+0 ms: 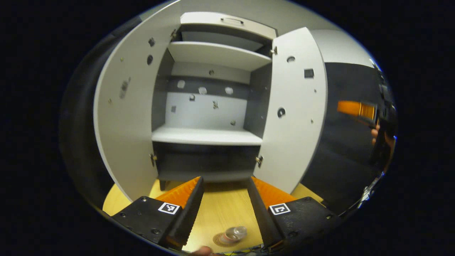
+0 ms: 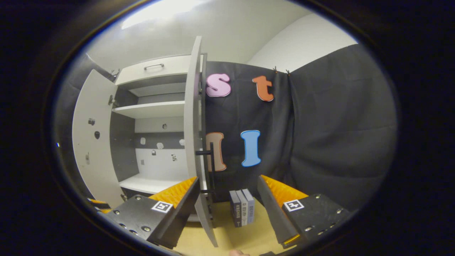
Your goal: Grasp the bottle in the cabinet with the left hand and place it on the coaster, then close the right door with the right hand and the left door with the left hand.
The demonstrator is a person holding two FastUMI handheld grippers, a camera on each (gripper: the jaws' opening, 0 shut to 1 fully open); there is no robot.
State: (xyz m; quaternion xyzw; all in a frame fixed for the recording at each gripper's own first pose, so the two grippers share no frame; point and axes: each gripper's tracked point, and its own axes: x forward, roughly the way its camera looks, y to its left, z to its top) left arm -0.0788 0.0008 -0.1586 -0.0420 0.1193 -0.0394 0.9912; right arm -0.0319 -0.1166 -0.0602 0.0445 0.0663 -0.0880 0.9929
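With both cabinet (image 1: 209,106) doors swung wide, the bottle (image 1: 235,233) stands on the coaster (image 1: 223,240) on the bench (image 1: 220,209) just before the cabinet, and the left tool (image 1: 224,185) hangs over it, jaws apart and empty. Off to the cabinet's right, the right tool (image 2: 227,185) gapes either side of the right door (image 2: 194,142) edge, books (image 2: 242,207) just beyond.

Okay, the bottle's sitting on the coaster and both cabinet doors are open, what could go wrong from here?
1. The right door stands edge-on between the right gripper fingers; a push on that thin edge may slip instead of swinging it shut.
2. The bottle sits on the coaster just under the open left gripper; a low move toward the left door might tip it.
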